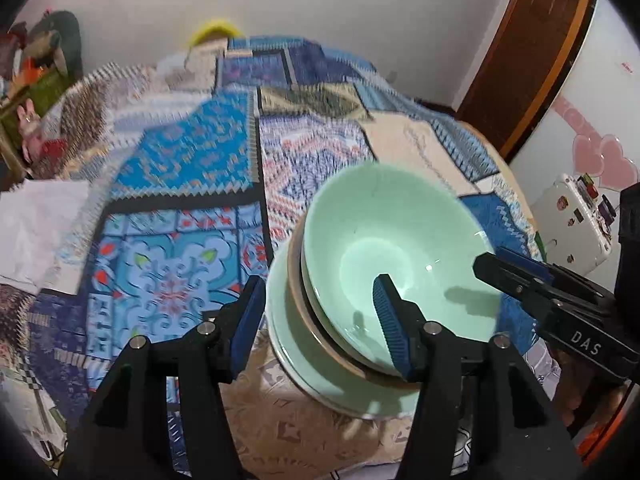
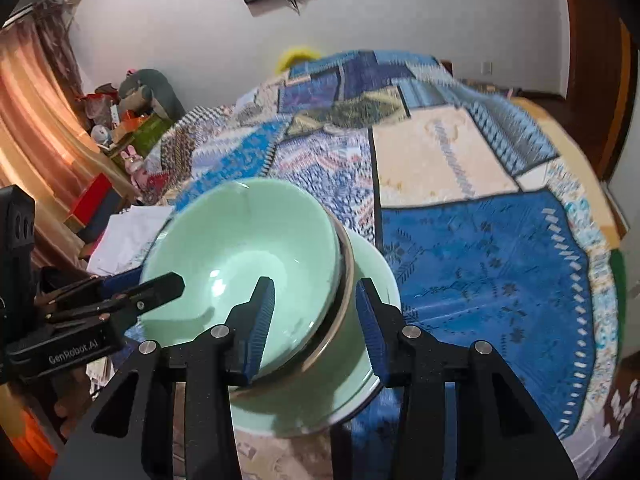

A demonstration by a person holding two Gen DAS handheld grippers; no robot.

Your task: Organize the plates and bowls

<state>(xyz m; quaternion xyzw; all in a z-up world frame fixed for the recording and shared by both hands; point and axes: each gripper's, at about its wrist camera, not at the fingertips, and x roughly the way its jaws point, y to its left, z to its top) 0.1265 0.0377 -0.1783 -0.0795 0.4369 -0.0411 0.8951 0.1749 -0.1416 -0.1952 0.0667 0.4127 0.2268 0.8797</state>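
Observation:
A stack of pale green bowls (image 1: 400, 248) is held tilted above the patchwork bedspread (image 1: 180, 184); it also shows in the right wrist view (image 2: 240, 248). My left gripper (image 1: 320, 320) is shut on the stack's near-left rim, one finger inside the top bowl, one outside the lower bowl. My right gripper (image 2: 316, 320) is shut on the opposite rim in the same way. The right gripper's finger shows in the left wrist view (image 1: 520, 280), and the left gripper's finger shows in the right wrist view (image 2: 152, 292).
The bed fills both views. A white paper sheet (image 1: 36, 232) lies at the bed's left edge. Clutter and toys (image 2: 128, 120) stand by the orange curtain. A white box (image 1: 572, 224) and a wooden door (image 1: 532, 48) stand to the right.

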